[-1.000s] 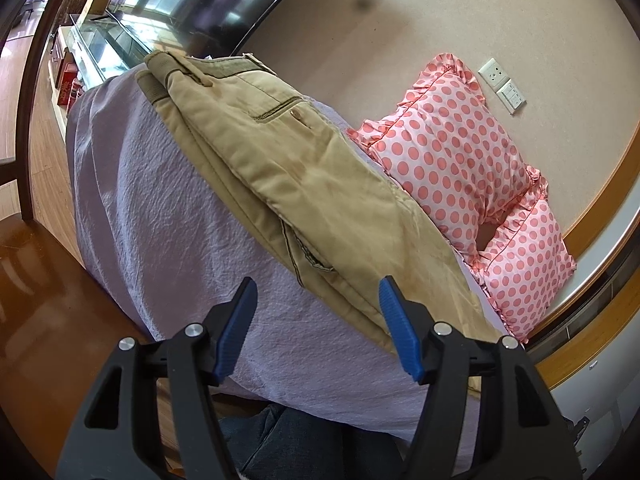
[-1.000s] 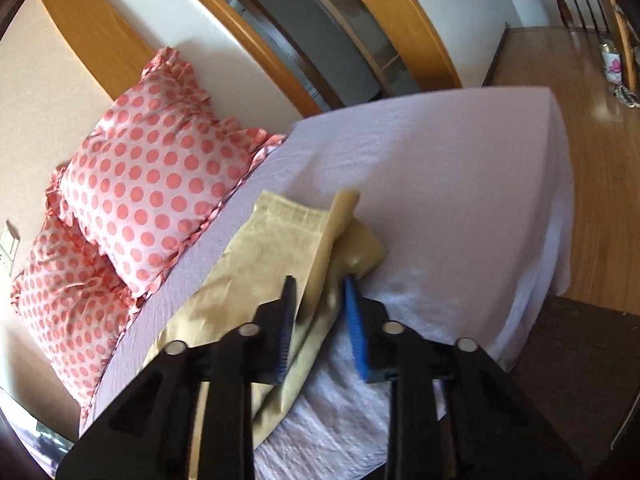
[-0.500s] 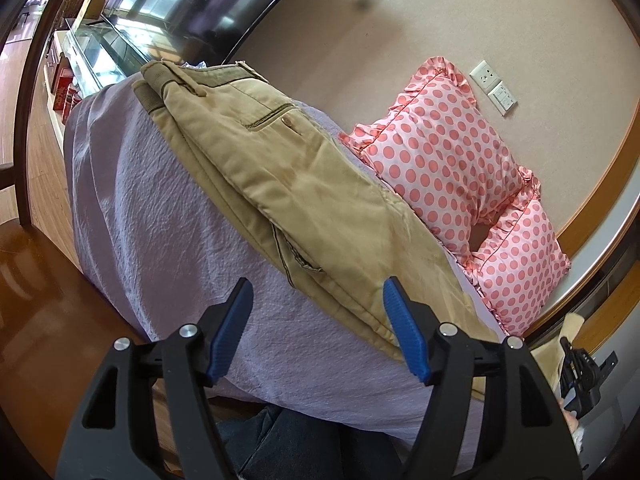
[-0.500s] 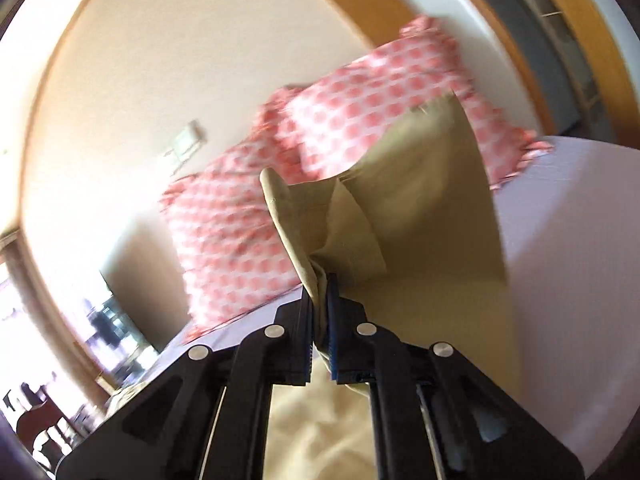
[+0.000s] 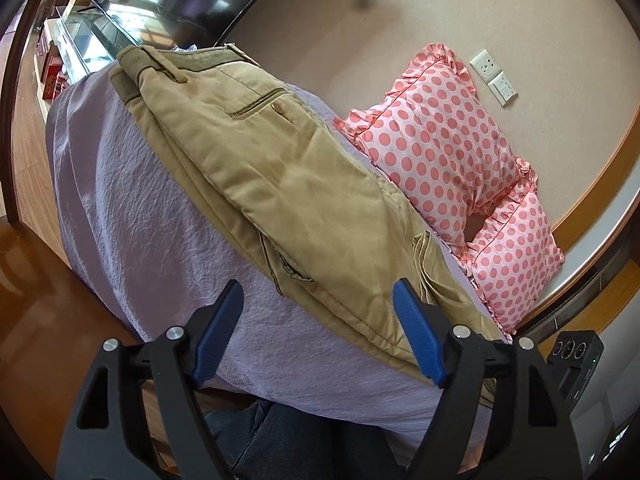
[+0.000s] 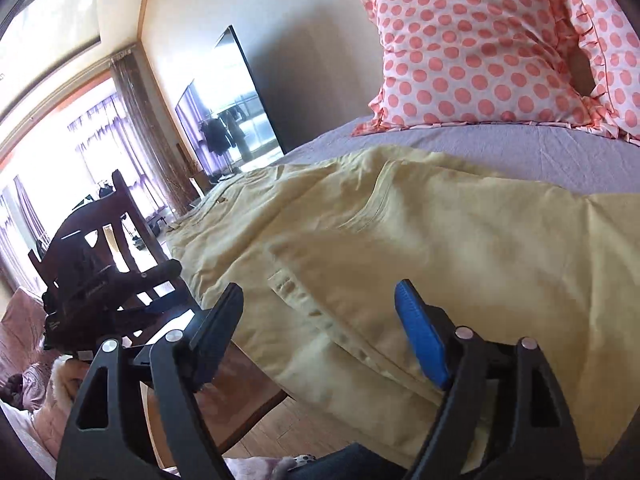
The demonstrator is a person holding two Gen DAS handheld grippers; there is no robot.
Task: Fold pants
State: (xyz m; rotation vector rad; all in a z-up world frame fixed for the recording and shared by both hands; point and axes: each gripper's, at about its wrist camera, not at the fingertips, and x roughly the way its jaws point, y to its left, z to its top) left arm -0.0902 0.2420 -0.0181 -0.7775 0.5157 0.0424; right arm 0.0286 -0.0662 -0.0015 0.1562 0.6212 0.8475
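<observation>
Tan khaki pants [image 5: 288, 184] lie on the lilac bed sheet [image 5: 120, 208], waistband at the far end, a leg part folded over on top. The same pants show in the right wrist view [image 6: 420, 248] with the leg hem lying folded over. My left gripper [image 5: 320, 332] is open and empty, just above the near edge of the pants. My right gripper [image 6: 320, 332] is open and empty, hovering over the folded hem at the bed's near edge.
Two pink polka-dot pillows [image 5: 448, 140] lean on the wall behind the pants. A dark wooden chair [image 6: 108, 248] stands left of the bed. A large dark TV [image 6: 236, 100] and a glass cabinet [image 5: 88, 44] lie beyond. Wood floor surrounds the bed.
My right gripper held the leg hem, carried it up and over onto the pants, then opened and let go. My left gripper stayed open and drifted slightly closer.
</observation>
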